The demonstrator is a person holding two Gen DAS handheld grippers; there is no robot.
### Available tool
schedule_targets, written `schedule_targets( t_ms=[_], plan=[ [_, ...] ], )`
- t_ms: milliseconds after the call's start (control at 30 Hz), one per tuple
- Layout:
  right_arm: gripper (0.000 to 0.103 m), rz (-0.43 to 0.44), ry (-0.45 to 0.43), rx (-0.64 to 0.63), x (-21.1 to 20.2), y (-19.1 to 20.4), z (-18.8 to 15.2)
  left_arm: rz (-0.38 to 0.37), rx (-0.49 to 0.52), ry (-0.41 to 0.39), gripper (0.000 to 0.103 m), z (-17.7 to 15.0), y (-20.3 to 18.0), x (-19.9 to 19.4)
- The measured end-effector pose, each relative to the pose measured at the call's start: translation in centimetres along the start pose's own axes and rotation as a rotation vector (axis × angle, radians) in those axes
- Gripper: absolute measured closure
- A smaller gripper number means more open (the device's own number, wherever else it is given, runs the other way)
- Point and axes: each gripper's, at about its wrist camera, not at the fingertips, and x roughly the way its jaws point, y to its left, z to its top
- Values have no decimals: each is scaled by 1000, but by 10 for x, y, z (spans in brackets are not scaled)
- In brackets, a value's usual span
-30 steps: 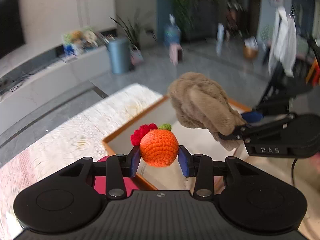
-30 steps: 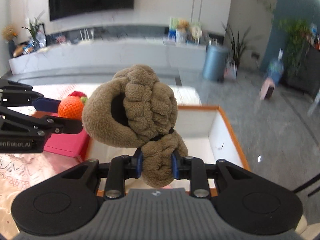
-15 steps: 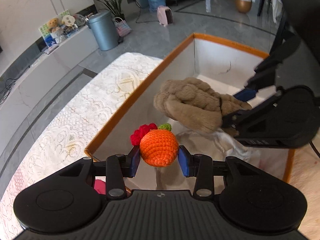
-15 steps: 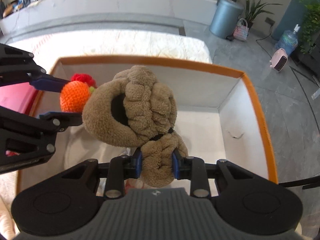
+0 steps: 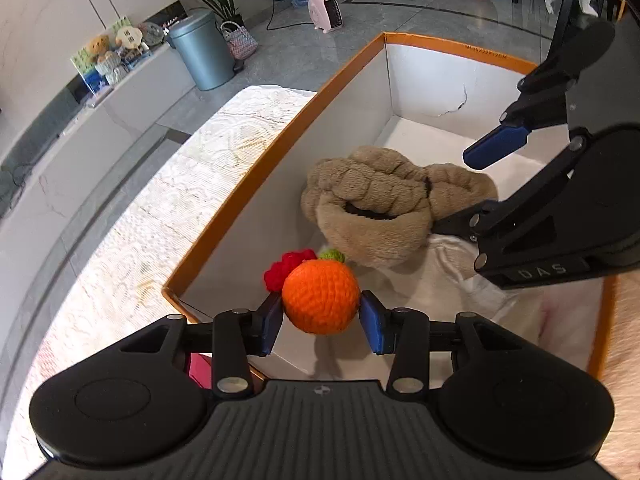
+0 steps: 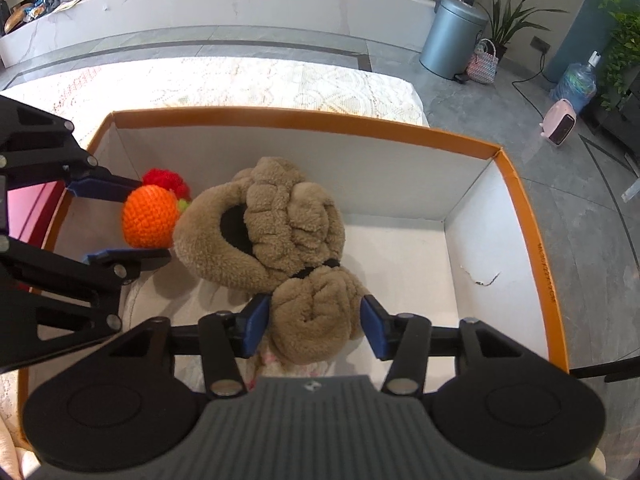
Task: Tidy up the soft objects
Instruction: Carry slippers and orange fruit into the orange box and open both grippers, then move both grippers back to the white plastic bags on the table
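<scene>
I see my left gripper (image 5: 321,315) opening around the orange (image 5: 320,296) by the box (image 5: 280,148) wall; my right gripper (image 6: 314,322) opening around the plush (image 6: 276,232), floor clear beyond.

"DAS", seemingly, on right gripper (image 5: 472,188).

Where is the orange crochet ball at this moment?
The orange crochet ball sits between the opening jaws of the left gripper, inside the orange-rimmed box near its left wall, beside the brown plush slippers.
</scene>
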Motion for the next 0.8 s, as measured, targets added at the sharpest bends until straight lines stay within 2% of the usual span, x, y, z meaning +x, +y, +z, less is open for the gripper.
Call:
schedule_targets(
  t_ms=[133,400,633,800],
  plan=[
    [46,-7,-14,1,-6,-1,-2,0,-9,-6,49,-3,-1,-9],
    [43,9,-59,-9,-40,8,-9,16,-23,-63,49,-17,1,-55],
    [41,27,-137,-8,-82,34,-22,60,-108,-158,49,-46,2,-112],
    [41,48,-239,27,-115,63,-40,113,-186,-268,49,-77,-2,-157]
  ],
)
